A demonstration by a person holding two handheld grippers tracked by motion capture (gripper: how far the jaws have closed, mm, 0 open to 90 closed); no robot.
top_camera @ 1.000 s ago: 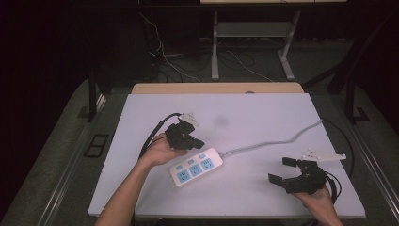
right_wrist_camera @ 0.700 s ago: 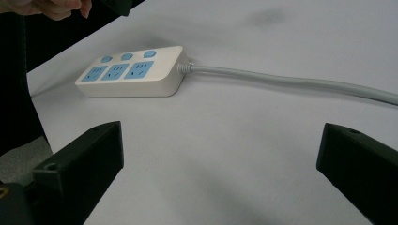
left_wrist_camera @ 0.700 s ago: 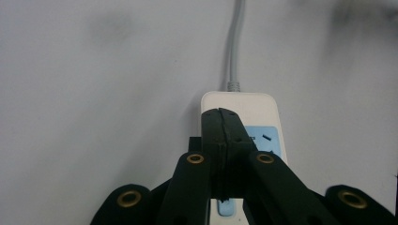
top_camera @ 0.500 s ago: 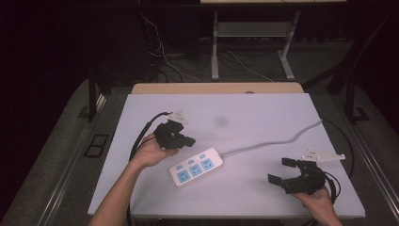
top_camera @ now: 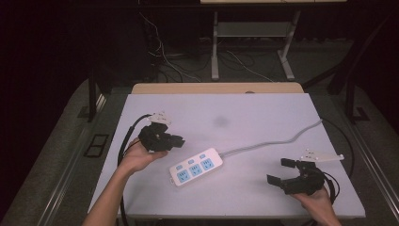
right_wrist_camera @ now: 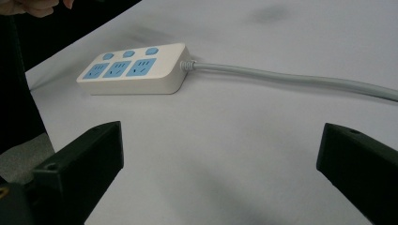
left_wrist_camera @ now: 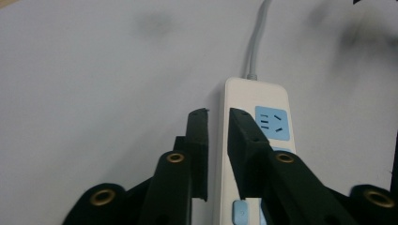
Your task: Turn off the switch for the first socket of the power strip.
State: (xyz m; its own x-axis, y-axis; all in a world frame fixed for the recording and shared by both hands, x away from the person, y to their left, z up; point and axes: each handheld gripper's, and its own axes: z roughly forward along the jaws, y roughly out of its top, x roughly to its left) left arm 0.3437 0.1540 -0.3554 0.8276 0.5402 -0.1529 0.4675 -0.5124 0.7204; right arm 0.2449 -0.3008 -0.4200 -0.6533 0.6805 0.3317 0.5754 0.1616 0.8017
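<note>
A white power strip (top_camera: 196, 167) with blue sockets lies near the middle of the table, and its grey cable (top_camera: 277, 141) runs off to the far right. My left gripper (top_camera: 176, 140) hovers just left of the strip. In the left gripper view its jaws (left_wrist_camera: 218, 115) are nearly together with nothing between them, above the strip's (left_wrist_camera: 270, 98) long edge. Near the front right corner my right gripper (top_camera: 281, 171) is wide open and empty. In the right gripper view it (right_wrist_camera: 220, 140) faces the strip (right_wrist_camera: 133, 70) and cable (right_wrist_camera: 291, 79) from a distance.
The white tabletop (top_camera: 235, 113) has a faint dark smudge (top_camera: 220, 121) near its centre and a wooden strip along its far edge. Black cables trail from both grippers over the table's sides. Behind the table are floor cables and a metal frame (top_camera: 215, 47).
My left gripper has drawn back to the left, away from the power strip. The strip and the right gripper have stayed where they were.
</note>
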